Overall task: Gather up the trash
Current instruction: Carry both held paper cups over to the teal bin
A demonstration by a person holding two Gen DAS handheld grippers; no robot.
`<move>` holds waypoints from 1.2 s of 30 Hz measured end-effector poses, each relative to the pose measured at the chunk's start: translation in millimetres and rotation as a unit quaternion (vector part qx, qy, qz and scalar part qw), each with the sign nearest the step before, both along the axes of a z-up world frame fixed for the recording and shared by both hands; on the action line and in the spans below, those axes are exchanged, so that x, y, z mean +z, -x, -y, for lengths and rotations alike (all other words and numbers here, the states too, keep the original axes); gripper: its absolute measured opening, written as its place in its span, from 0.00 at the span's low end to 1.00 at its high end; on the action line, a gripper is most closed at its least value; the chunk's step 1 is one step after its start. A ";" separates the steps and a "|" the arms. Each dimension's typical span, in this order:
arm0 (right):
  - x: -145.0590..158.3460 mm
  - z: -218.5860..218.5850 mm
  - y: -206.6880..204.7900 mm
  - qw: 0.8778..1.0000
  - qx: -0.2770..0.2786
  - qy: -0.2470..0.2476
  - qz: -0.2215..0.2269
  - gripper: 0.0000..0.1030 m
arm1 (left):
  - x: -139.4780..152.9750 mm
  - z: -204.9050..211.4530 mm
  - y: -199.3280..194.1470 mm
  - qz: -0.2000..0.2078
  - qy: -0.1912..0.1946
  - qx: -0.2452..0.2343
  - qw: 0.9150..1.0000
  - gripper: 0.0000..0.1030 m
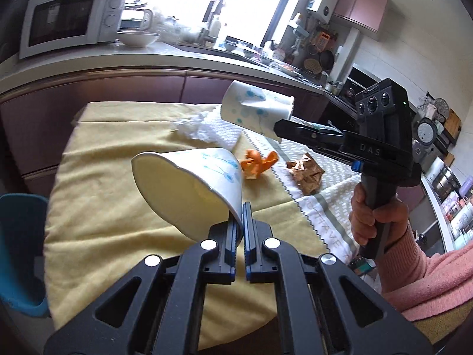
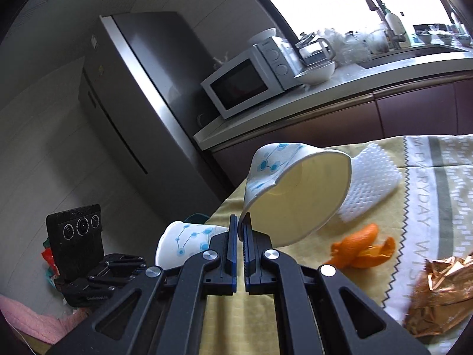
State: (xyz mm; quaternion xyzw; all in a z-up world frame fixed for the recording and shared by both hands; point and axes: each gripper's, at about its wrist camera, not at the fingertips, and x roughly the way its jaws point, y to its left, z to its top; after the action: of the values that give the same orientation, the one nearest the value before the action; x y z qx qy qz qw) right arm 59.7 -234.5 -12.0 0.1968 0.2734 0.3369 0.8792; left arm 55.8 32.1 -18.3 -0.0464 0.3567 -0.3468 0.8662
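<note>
Reading "DAS" on the right claw (image 1: 278, 130), I see it clamped on the rim of a white blue-dotted paper cup (image 1: 254, 109), lifted above the desk (image 1: 97, 183). My left claw (image 1: 240, 207) pinches a second crumpled paper cup (image 1: 189, 183) above the desk's near-left edge. A grey-striped cloth (image 2: 425, 207) reads "EVERYDAY". Orange peel (image 1: 257, 162), a copper foil wrapper (image 1: 306, 174) and white tissue (image 1: 212, 130) lie between, near each other.

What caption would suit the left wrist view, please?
Left claw pinches a paper cup's rim above scattered table trash.
</note>
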 end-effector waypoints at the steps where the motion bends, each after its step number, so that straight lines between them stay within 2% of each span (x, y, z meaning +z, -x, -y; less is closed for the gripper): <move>1: 1.4 -11.2 -3.2 1.000 0.015 0.003 0.000 0.02 | 0.8 -13.5 1.3 -0.001 0.000 0.017 1.000 0.04; 8: 15.7 -88.2 -20.1 0.994 0.110 0.023 0.002 0.02 | 1.6 -100.6 -3.8 -0.003 -0.001 0.123 0.992 0.04; 16: 16.5 -164.2 -42.9 0.981 0.192 0.033 -0.023 0.02 | 1.6 -163.7 -0.5 0.003 -0.028 0.204 0.979 0.04; 26: 2.0 -235.5 -62.0 0.963 0.255 0.075 -0.045 0.02 | -9.3 -188.8 -7.6 -0.009 -0.063 0.249 0.966 0.04; 36: -18.8 -281.9 -74.7 0.951 0.275 0.115 -0.075 0.02 | -44.7 -219.4 -29.2 -0.062 -0.063 0.278 0.956 0.04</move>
State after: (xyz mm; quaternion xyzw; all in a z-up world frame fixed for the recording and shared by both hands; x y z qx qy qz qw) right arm 134.4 47.3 -30.8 0.0358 0.4192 0.5163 0.7459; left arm 85.0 251.5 -63.0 -0.1108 0.4041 -0.0653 0.9056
